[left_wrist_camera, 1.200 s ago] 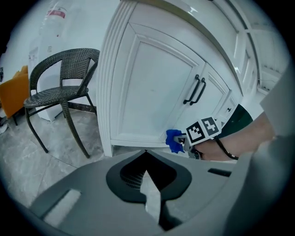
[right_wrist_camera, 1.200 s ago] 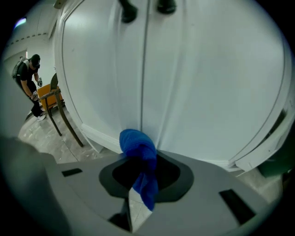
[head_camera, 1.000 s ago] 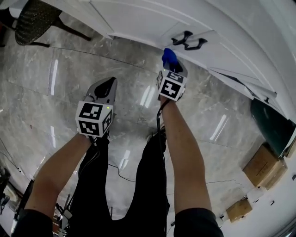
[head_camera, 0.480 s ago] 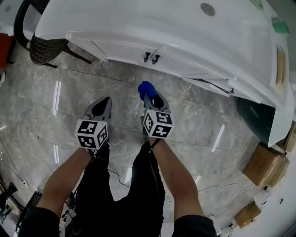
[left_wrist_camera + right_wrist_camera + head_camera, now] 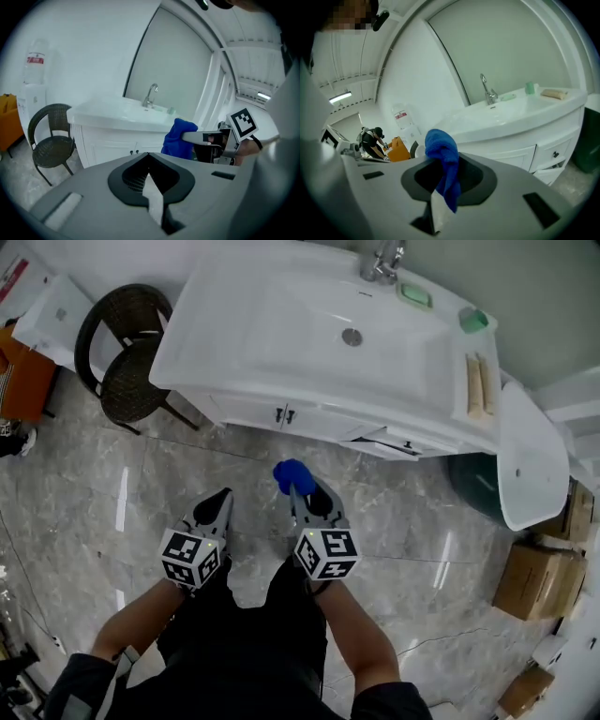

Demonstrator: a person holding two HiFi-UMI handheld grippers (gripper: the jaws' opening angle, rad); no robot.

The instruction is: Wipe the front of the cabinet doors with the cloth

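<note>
Hard to read the cabinet doors (image 5: 281,414) from the head view: foreshortened under the overhanging lip of the white washbasin counter (image 5: 234,343), with only two small dark handles showing at the seam. Squarer in the left gripper view, but partly covered there by the blue cloth (image 5: 292,474).

Pinched between the closed jaws of the right gripper (image 5: 298,488), that cloth: bunched above the tips, one end trailing down between them, held over the marble floor (image 5: 141,474) and apart from the doors. Just beside it, the left gripper (image 5: 223,498), jaws pressed together on nothing.

Right of the doors, a drawer front (image 5: 386,440) slightly ajar. On the counter, a chrome faucet (image 5: 380,261), a green soap dish (image 5: 413,296) and a green cup (image 5: 473,321); beside these a pale oblong item, too small to identify.

Left of the cabinet, a dark wicker chair (image 5: 131,371). Half tucked under a curved white fixture, a dark green bin (image 5: 483,486). Cut off at the right edge, cardboard boxes (image 5: 534,579).
</note>
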